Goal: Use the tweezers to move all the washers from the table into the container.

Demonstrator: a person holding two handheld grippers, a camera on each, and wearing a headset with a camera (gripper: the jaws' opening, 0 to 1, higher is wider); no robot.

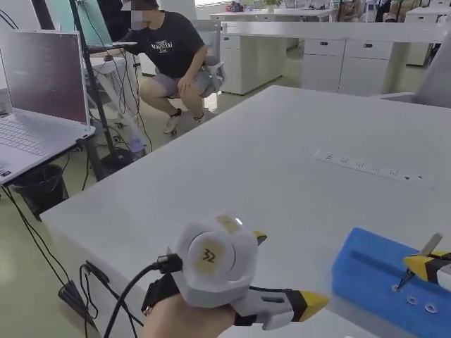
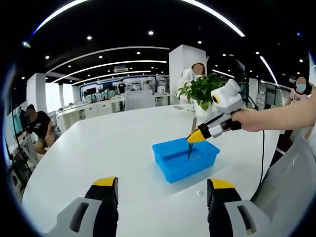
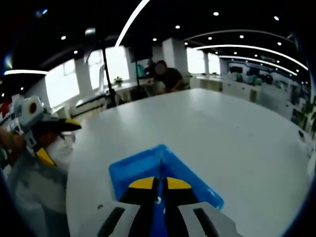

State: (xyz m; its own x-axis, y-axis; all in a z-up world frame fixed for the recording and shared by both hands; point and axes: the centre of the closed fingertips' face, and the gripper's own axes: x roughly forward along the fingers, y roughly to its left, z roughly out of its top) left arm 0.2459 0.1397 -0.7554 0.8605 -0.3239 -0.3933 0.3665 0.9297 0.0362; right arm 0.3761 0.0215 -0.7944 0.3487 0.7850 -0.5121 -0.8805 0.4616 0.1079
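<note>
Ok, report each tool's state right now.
Left tool: open, empty.
Right tool: shut on the tweezers, over the container.

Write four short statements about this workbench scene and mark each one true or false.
1. The right tool holds tweezers above the blue container. True.
2. The container is empty. False: washers lie inside it.
3. The left tool is open, with nothing between its jaws. True.
4. Every washer is already in the container. False: one washer lies on the table beside the container.
</note>
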